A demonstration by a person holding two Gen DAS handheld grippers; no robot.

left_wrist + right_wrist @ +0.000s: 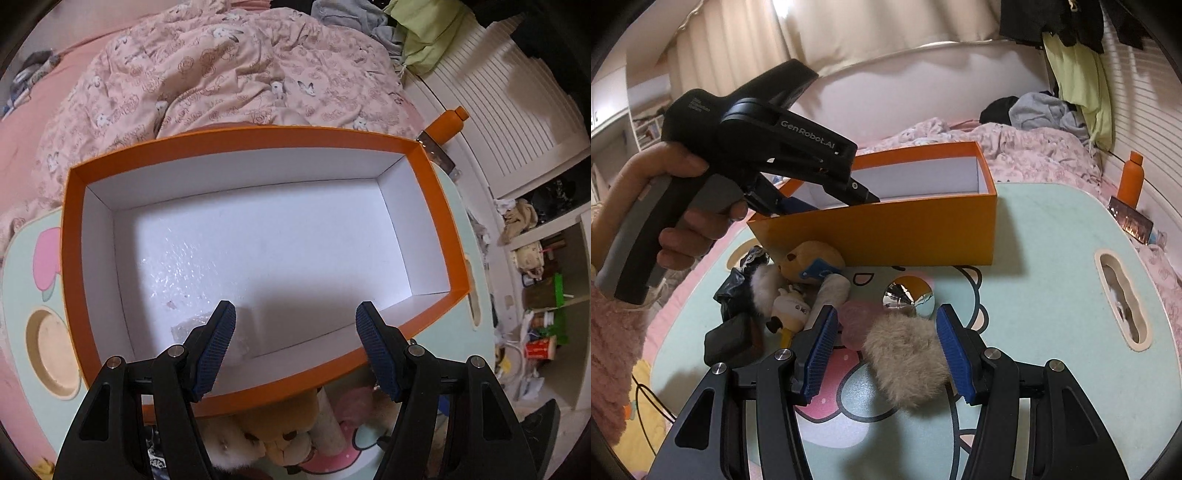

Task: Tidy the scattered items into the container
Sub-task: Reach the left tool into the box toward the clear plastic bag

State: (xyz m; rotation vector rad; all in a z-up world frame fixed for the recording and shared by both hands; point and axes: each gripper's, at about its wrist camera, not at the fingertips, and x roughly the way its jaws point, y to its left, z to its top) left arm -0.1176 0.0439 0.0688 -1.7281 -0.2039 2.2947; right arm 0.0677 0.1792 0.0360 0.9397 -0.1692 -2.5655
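- My right gripper (pixel 884 350) hangs low over the tabletop (pixel 1045 295), jaws spread wide and holding nothing.
- The beige fur ball (pixel 905 360) lies directly between my right jaws; its right edge is at or very near the right pad (pixel 955 356), while a gap remains at the left pad.
- Its longer axis runs from upper left to lower right, slanted across the gap between the jaws, so closing them would squeeze it across its shorter width.
- A pink jelly-like piece (pixel 855 325) sits just beside the fur ball at its far left, and a shiny silver ball (pixel 909 295) lies just beyond; both could be nudged by a closing grip.
- The remaining pile, a tan plush bear (pixel 809 260) among it, lies to the left, near the orange box (pixel 912 236).
- My left gripper (pixel 295 339) hovers over the near end of the box (pixel 436 206), jaws spread and empty; a small clear-wrapped item (pixel 192 326) lies inside just beyond the left jaw.
- I judge the right hand far nearer to the fur ball; the box stands straight ahead of it.
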